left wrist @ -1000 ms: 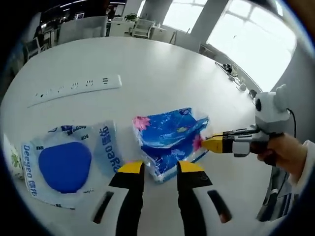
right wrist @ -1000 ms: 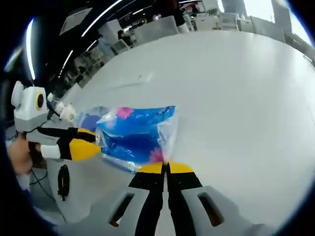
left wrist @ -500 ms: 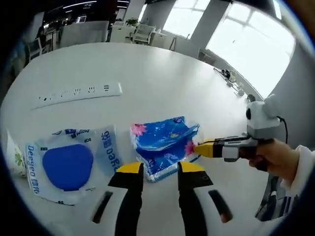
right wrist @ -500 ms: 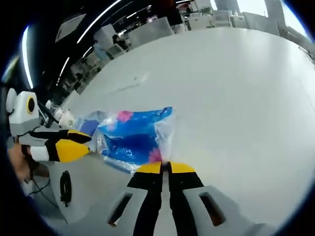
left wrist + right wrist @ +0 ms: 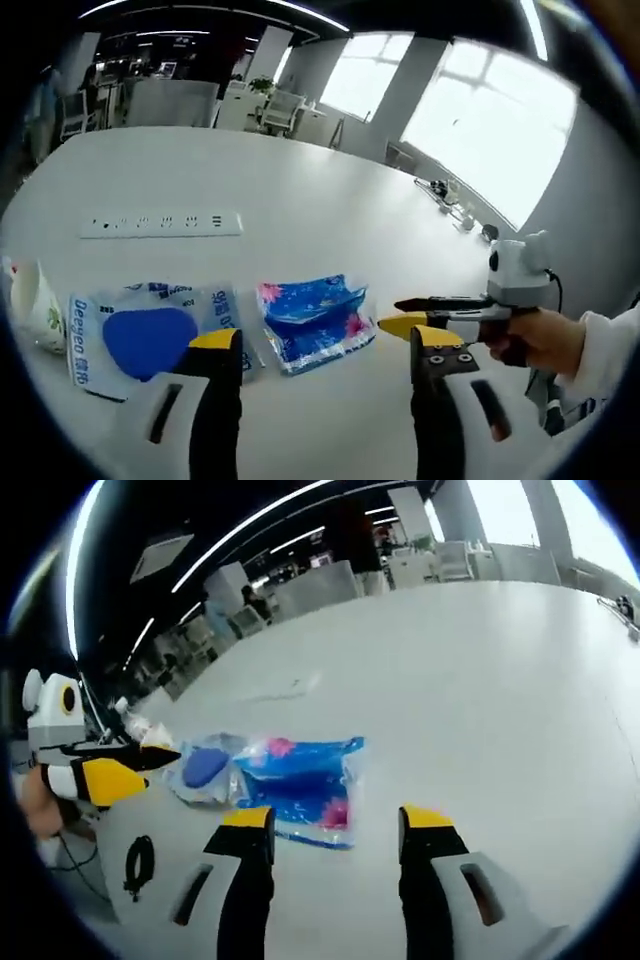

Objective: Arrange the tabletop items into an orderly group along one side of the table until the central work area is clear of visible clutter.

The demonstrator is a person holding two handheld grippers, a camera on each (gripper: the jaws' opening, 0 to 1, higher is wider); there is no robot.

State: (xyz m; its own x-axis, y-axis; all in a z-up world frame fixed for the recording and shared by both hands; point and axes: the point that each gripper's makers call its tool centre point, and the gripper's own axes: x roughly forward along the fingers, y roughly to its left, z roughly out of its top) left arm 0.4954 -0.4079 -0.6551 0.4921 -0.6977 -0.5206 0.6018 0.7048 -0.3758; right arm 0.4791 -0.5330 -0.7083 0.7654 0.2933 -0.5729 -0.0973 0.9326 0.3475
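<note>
Blue floral pack: a soft plastic-wrapped packet, probably tissues, lying flat on the white table near its close edge, just beside the wipes pack. In the right gripper view it sits ahead of the spread jaws, untouched.
Handling: likely light and squashy, with slick glossy film that could slide on the smooth tabletop; the crimped end seam or a pinch across the narrow width looks like the surest hold.
Wipes pack: flat, crinkly clear-and-white wrapper with blue lettering and a rounded blue lid patch; floppy, probably best taken by an edge.
Small cup: pale, with a green mark, at the far left beyond the wipes pack; what it is made of is unclear.
Power strip: long, white, rigid, lying farther back, well apart from the packs.
Left gripper: yellow-tipped black jaws spread wide, holding nothing, above the near table edge.
Right gripper: jaws wide apart, empty; in the left gripper view it reaches in from the right, its tips near the floral pack's end.
Progress: the packs, cup and strip look loosely gathered toward one side; judged mid-task.
</note>
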